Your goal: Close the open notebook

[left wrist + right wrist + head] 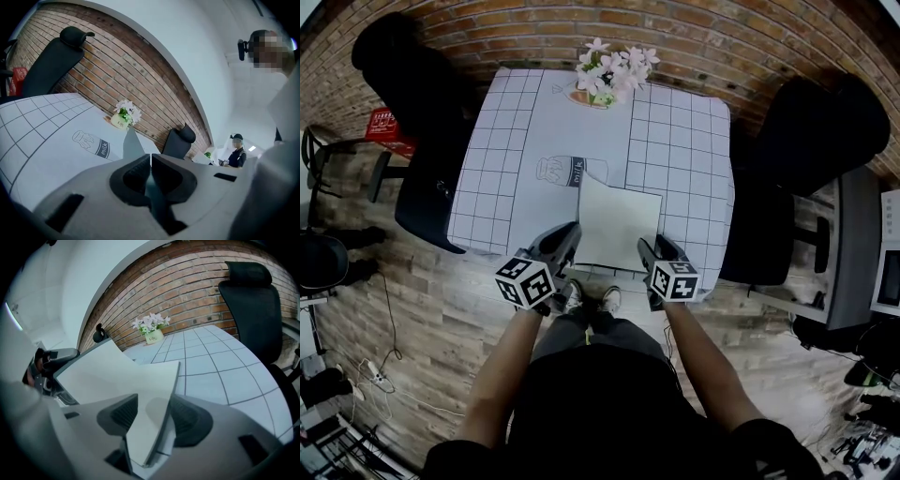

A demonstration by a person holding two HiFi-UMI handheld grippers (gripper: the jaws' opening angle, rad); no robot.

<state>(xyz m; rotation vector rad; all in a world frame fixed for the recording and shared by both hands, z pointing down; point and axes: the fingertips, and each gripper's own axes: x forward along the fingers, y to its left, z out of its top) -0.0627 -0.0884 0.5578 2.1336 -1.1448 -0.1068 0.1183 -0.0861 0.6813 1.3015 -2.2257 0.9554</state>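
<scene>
The white notebook (619, 225) lies at the near edge of the grid-patterned table (675, 141), its left leaf raised off the cloth. My left gripper (567, 239) is shut on that leaf's near left corner. In the left gripper view the leaf (132, 144) stands edge-on as a thin sheet rising from between the jaws of the left gripper (150, 161). My right gripper (649, 251) holds the near right corner. In the right gripper view the notebook (117, 373) fills the gap of the right gripper (157, 411), with both pads against it.
A pot of pale flowers (605, 80) stands at the table's far edge, and a milk bottle print (572, 171) lies just beyond the notebook. Black office chairs stand to the left (422, 141) and right (816, 131). A person in a cap (236, 152) is far behind.
</scene>
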